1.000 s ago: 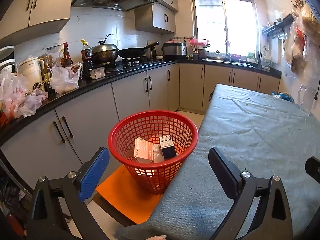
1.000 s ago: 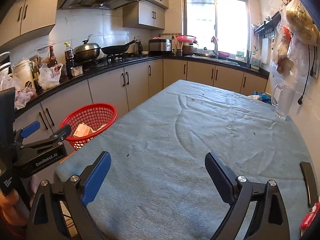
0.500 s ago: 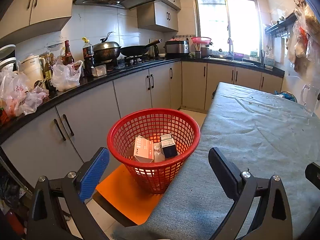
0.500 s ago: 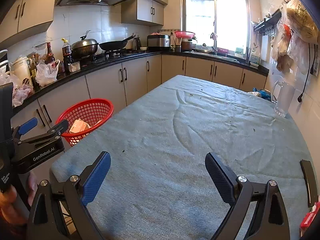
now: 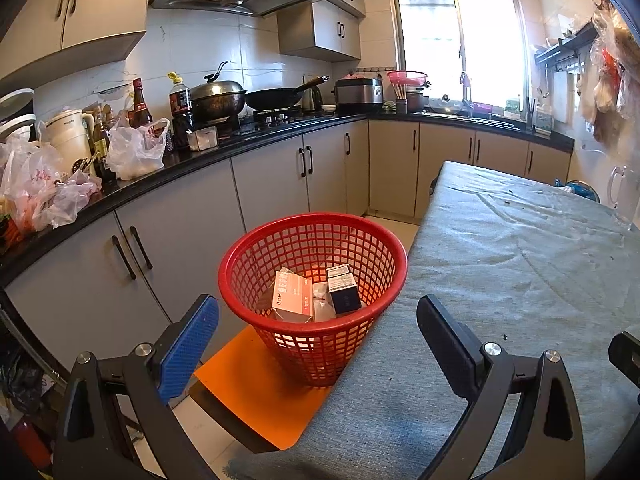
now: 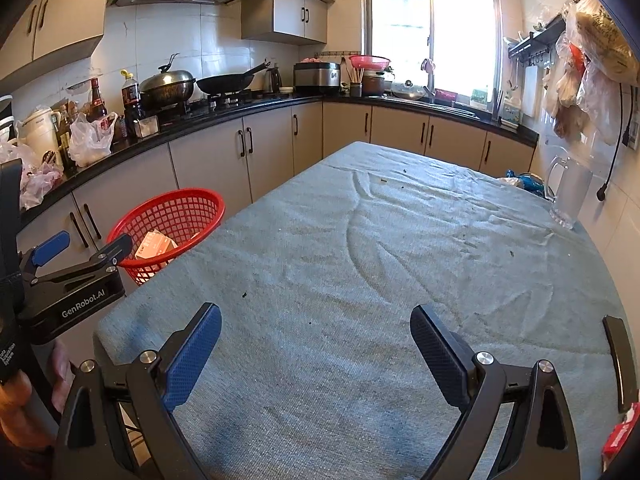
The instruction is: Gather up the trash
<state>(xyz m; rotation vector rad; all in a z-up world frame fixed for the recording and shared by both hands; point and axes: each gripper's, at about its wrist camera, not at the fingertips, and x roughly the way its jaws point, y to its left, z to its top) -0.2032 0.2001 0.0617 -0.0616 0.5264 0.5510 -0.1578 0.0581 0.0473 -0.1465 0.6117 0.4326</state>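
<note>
Red plastic mesh basket [image 5: 313,276] at frame centre holds small cardboard boxes [image 5: 292,298]; left gripper [image 5: 318,340] and right gripper [image 6: 316,344] both gape, grasping nothing.

A round red plastic basket [image 5: 312,280] with lattice walls is seen standing upright on an orange seat [image 5: 256,400], just beside the long edge of a table draped in grey-blue cloth [image 5: 500,300]. Trash is held inside it: an orange and white carton [image 5: 292,294] leaning to the left, a dark box [image 5: 343,294] to the right, and crumpled white paper [image 5: 322,304] wedged between them.
</note>
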